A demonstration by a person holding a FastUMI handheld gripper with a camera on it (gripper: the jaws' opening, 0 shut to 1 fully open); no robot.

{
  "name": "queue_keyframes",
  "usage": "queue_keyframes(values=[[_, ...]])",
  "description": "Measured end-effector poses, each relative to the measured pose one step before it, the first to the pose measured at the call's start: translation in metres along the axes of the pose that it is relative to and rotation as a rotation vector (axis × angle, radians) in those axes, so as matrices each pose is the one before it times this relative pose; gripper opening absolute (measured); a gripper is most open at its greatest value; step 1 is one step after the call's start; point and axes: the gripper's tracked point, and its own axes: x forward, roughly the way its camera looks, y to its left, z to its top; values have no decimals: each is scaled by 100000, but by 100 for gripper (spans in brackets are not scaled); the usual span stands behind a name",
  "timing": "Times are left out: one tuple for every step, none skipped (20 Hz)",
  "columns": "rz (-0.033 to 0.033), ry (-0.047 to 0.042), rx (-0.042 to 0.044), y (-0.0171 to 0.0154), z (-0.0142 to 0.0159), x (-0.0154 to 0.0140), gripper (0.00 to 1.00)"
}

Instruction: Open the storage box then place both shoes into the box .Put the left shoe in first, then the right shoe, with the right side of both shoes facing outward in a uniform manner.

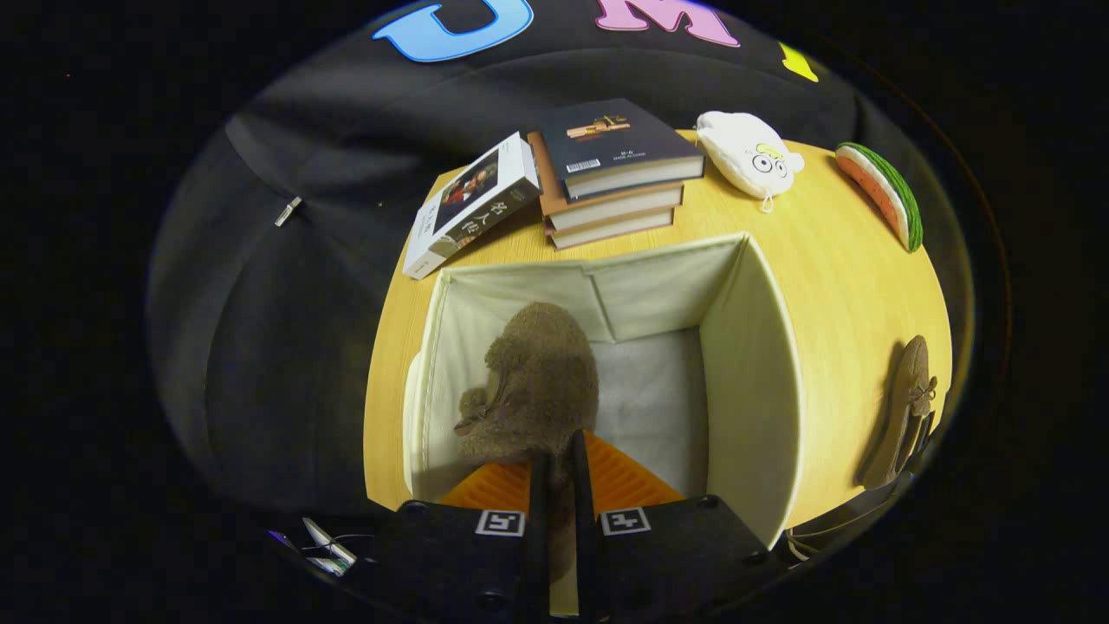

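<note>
An open cream fabric storage box (749, 381) stands on the wooden table just ahead of my fingers. A fuzzy brown shoe (537, 381) with a small bow hangs inside the box near its left wall, toe pointing away. My gripper (556, 459) is shut on this shoe's heel edge, both fingers pressed close together on it. The second brown shoe (910, 407) lies on the table to the right of the box, outside its right wall.
Beyond the box sits a stack of books (611, 178) with another book (472, 204) leaning against it on the left. A white plush pouch (749, 156) and a watermelon-slice item (884, 195) lie at the far right of the table (832, 251).
</note>
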Motion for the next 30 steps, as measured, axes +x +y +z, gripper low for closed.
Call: queue_keyframes(values=[[1155,1159,-753,185,-377,242,19],[411,1182,-883,53,-499,288,21],[1510,987,-332,58,-258,-8,26],[2374,-674,-290,438,79,-186,31],[1358,-253,-901,184,190,103,35],[1915,790,-798,227,9,-208,43],[1095,918,-657,-28,-65,-280,49],[1103,-459,-168,-168,221,-508,55],[1019,-914,-133,-248,217,-566,57],[2341,-1443,-129,20,349,-799,60],[2347,-1354,-304,-31,304,-1100,63],[1583,-2111,-633,-271,430,-1250,71],[480,-2552,-1054,-572,348,-1588,76],[645,-3099,-1625,-587,612,-1544,79],[167,-3318,-1700,-779,590,-1738,79],[-361,-3394,-1534,-1100,810,-1792,79],[-1661,-3843,-1443,-1722,676,-2068,79],[-1669,-2404,-548,-1494,431,-1391,79],[-2584,-2722,500,-1975,377,-1498,79],[-3011,-2360,1200,-2181,119,-1429,79],[-3519,-1660,1491,-2560,-80,-1345,79],[-4234,-699,1674,-3050,-469,-1199,79],[-4146,-98,1214,-2506,-596,-509,79],[-5165,236,766,-3449,-807,-428,79],[-6284,343,-400,-3626,-1123,-62,79],[-5139,506,-429,-3039,-1121,507,79],[-5297,410,-618,-2990,-1222,583,79],[-5022,830,-568,-2630,-1105,735,79],[-4318,2252,-78,-1882,-1117,885,79],[-3045,2591,147,-1652,-1371,1065,78]])
